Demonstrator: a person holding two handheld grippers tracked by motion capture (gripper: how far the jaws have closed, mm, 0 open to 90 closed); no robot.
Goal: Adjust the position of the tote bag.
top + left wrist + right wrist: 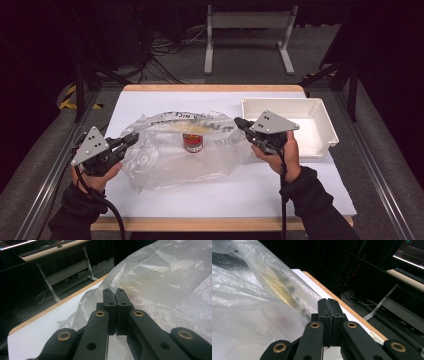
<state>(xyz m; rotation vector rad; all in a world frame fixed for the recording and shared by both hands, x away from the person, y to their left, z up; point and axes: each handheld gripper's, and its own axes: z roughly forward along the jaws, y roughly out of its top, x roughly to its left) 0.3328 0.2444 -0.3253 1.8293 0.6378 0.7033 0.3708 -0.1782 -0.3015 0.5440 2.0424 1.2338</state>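
A clear plastic bag (165, 157) lies spread over the middle of the white table (225, 195), its upper edge stretched between my two grippers. A small red can (193, 142) stands upright inside or under the bag, seen through the film. My left gripper (132, 137) is shut on the bag's left edge. In the left gripper view its jaws (113, 293) meet, with crinkled bag film (162, 277) around them. My right gripper (240, 122) is shut on the bag's right edge. In the right gripper view the closed tips (327, 302) touch the bag (242, 302).
A white rectangular tray (280, 101) sits at the table's back right, just beyond my right hand. Metal rails run along both sides of the table. On the floor behind stand a grey desk frame (250, 20) and loose cables (165, 50).
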